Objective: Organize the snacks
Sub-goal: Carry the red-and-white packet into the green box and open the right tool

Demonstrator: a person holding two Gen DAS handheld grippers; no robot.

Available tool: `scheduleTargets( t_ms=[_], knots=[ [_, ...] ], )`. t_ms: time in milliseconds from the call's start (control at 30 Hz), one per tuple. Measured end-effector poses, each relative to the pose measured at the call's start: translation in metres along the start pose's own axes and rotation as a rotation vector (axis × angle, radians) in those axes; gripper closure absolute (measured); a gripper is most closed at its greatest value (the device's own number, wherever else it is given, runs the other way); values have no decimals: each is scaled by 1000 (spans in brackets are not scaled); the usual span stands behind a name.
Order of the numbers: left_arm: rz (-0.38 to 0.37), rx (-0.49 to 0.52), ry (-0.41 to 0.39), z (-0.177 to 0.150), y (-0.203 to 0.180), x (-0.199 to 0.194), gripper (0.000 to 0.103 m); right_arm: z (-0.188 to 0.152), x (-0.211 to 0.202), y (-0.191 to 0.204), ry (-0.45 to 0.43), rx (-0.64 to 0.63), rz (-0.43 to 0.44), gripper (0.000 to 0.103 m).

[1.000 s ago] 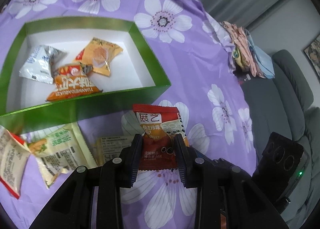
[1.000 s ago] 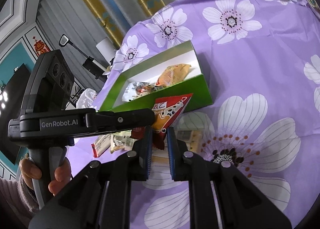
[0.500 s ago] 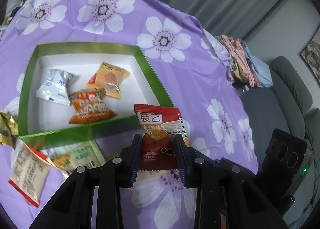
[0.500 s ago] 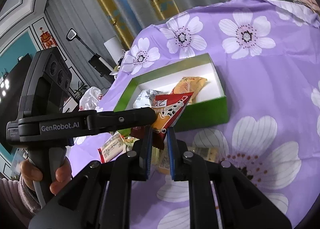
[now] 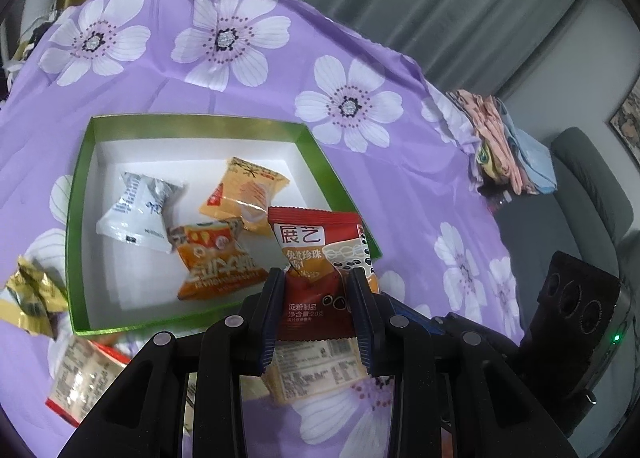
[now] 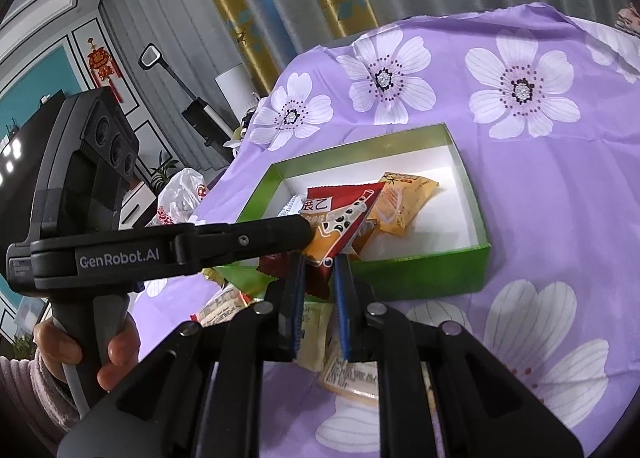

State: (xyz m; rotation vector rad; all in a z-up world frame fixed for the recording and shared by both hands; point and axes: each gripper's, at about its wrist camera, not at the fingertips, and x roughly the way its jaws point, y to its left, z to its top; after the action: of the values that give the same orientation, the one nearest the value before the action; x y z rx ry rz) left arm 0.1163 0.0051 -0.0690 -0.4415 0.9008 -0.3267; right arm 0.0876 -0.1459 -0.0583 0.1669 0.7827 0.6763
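My left gripper (image 5: pixel 316 278) is shut on a red and orange snack packet (image 5: pixel 320 254) and holds it above the near right corner of the green box (image 5: pixel 80 185). The box holds a white packet (image 5: pixel 136 213), a yellow packet (image 5: pixel 244 193) and an orange packet (image 5: pixel 216 262). In the right wrist view the left gripper (image 6: pixel 308 234) holds the same red packet (image 6: pixel 336 213) over the green box (image 6: pixel 472 193). My right gripper (image 6: pixel 318 262) is nearly shut and empty, just below and behind the held packet.
Loose packets lie on the purple flowered cloth (image 5: pixel 400 177) in front of the box: a pale one (image 5: pixel 316 366), a red-edged one (image 5: pixel 80 374) and a gold wrapper (image 5: pixel 32 290). Folded clothes (image 5: pixel 500 141) and a grey sofa (image 5: pixel 580 185) are at the right.
My left gripper has risen and moved forward with the red packet, from over the cloth in front of the box to over the box's near corner. The right gripper followed.
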Motion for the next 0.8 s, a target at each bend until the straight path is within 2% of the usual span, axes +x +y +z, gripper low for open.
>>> scheduleTargets(
  t_ms=[333,800],
  knots=[
    [10,-18,7,22,20,14,71,18,30,-6,19,-4,0,88],
    [48,-78,62,34,57,42,71,28,78,-15,107,-2,-10,87]
  ],
)
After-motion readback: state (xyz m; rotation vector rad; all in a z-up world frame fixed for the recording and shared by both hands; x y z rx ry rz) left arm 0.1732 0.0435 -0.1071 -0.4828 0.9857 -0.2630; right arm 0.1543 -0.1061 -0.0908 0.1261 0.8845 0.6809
